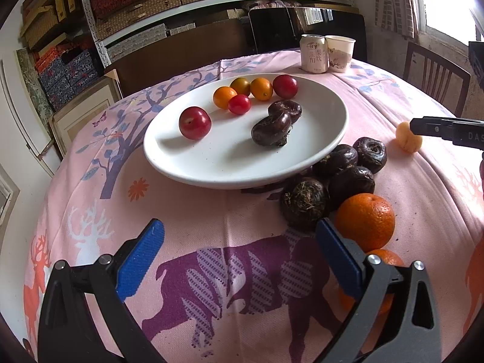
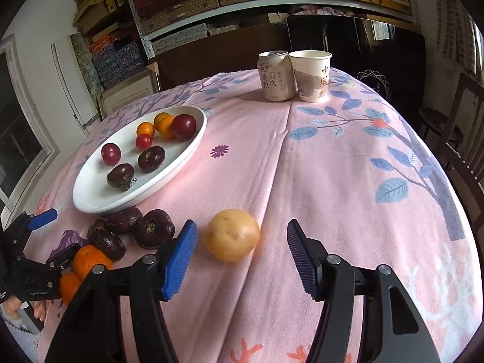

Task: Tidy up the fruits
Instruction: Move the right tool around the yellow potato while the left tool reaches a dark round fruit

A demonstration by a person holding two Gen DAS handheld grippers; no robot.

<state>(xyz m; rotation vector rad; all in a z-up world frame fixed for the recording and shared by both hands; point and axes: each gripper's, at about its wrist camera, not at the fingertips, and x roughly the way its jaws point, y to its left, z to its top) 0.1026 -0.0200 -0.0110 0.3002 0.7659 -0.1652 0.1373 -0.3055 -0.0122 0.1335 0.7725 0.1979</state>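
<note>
- The right tool (image 2: 240, 260) is hovering over the bench (image 2: 348, 181) with its blue pads spread, bracketing a pale yellow-orange fruit (image 2: 232, 235) that is lying between and just ahead of the fingertips; neither pad is touching it, so nothing is being gripped.
- The left tool (image 1: 239, 257) is waiting released and empty, with an orange (image 1: 365, 220) just beside its right finger.
- The white plate (image 2: 90, 199) is sitting ahead and to the left of the right tool, already holding plums, small citrus and two water chestnuts.
- More water chestnuts (image 2: 154, 232) are lying just left of the right tool's left pad.
- Judging the step as the pick-up: centring the pads across the fruit's widest part and squeezing gently should be keeping this round, probably soft fruit from rolling away.
</note>
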